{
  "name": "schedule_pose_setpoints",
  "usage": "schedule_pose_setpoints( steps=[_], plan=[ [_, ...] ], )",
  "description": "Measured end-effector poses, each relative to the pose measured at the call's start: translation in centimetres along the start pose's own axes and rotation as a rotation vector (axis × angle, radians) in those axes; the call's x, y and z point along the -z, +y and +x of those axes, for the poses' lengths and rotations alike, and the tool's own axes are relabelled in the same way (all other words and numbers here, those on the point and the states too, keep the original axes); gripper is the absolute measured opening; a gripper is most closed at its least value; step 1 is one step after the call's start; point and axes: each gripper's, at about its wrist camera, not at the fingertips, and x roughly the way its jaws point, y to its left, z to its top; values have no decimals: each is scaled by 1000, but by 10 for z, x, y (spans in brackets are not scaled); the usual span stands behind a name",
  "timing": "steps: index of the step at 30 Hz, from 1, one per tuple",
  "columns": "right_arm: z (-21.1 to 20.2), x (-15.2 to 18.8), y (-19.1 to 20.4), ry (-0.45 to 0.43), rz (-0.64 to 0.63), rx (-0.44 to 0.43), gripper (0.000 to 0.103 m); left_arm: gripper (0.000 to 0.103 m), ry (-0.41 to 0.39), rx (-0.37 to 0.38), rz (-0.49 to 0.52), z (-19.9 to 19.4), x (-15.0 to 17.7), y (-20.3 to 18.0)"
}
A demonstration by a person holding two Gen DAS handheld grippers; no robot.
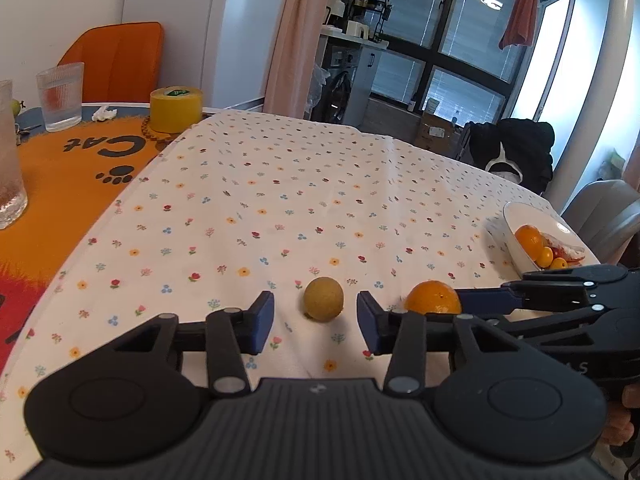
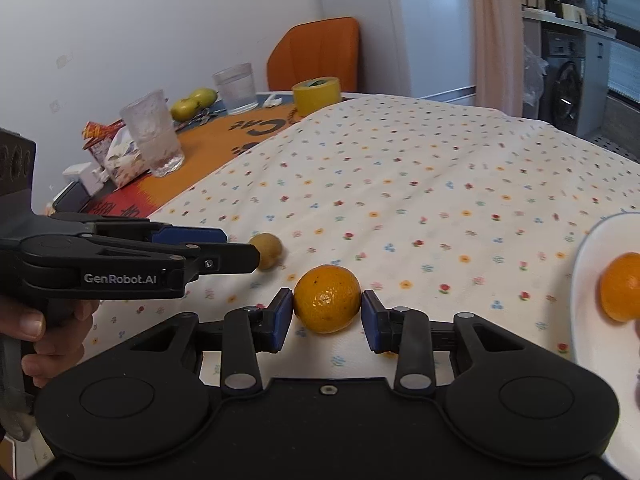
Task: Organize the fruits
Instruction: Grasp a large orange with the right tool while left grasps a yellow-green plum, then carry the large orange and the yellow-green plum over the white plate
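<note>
In the left wrist view, the left hand-held gripper point(image 1: 316, 318) is held low over the counter point(image 1: 280, 184), pointing forward. Its two blue pads are spread wide, and nothing is pinched. A small brownish-green fruit point(image 1: 323, 299) is seen lying on the flowered cloth point(image 1: 248, 216) just ahead of the gap between the pads, not touched by either. To the right, the orange point(image 1: 434, 298) is seen, with the right hand-held gripper point(image 1: 472, 300) reaching in from the right side around it. Only this view shows what is piled in the white plate point(image 1: 516, 248) at the far right: one orange and smaller orange fruits beside something red and white. A yellow tape roll point(image 1: 176, 109) and a glass point(image 1: 61, 96) are seen at the back left.

In the right wrist view, the right hand-held gripper point(image 2: 327, 316) is also held low and level. The orange point(image 2: 327, 298) is sat between its pads on the cloth. The pads are close against its sides; whether they are pressed on cannot be told. The orange is round, bright and a bit dimpled, with small dark specks. The left hand-held gripper point(image 2: 240, 248) is seen from the side here, gripped by a hand point(image 2: 48, 332) at the left edge, with its tips by the brownish fruit point(image 2: 267, 255). Only this view shows two green apples point(image 2: 194, 103) at the back. Only the plate's point(image 2: 584, 280) near rim is seen.
</note>
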Motion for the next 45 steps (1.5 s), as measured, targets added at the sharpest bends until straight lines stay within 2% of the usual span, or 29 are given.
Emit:
schedule_pose_setpoints(
  steps=[7, 11, 19, 32, 45],
  plan=[
    [-15, 3, -16, -24, 31, 33, 35, 38, 19, 13, 9, 13, -3, -9],
    [-24, 7, -26, -35, 55, 61, 35, 23, 33, 7, 15, 21, -4, -14],
    [-44, 14, -45, -79, 105, 110, 35, 23, 5, 18, 30, 10, -7, -29],
    [-81, 24, -73, -142, 158, 178, 35, 23, -28, 95, 107, 6, -17, -82],
    [-112, 39, -99, -167, 205, 252, 35, 23, -40, 163, 154, 11, -21, -124]
  ],
)
